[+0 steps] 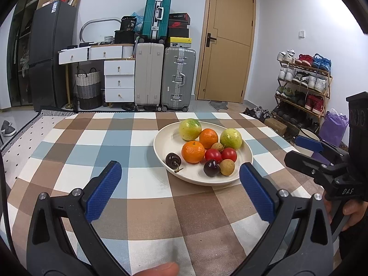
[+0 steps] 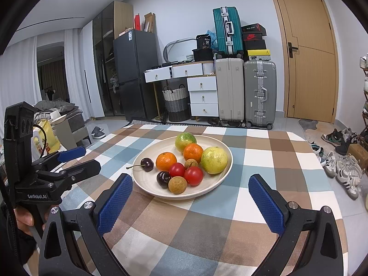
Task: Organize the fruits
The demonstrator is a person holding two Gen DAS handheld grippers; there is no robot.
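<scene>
A cream plate [image 1: 165,138] [image 2: 147,156] sits on the checked tablecloth [image 1: 92,142]. It holds two green-yellow citrus fruits [image 1: 190,129], two oranges [image 1: 193,151], two red tomatoes [image 1: 213,155], two dark cherries [image 1: 173,159] and two brown longans [image 1: 227,167]. My left gripper [image 1: 180,172] is open and empty, just short of the plate's near rim. My right gripper [image 2: 190,185] is open and empty, its jaws either side of the plate's near rim. The right gripper also shows in the left wrist view [image 1: 306,150]; the left gripper shows in the right wrist view [image 2: 76,158].
The table's far edge [image 1: 161,113] faces a floor with suitcases [image 1: 177,78], a white drawer unit [image 1: 119,80], a fridge [image 1: 49,53] and a door. A shoe rack [image 1: 303,85] stands to the right. Loose shoes [image 2: 345,168] lie beside the table.
</scene>
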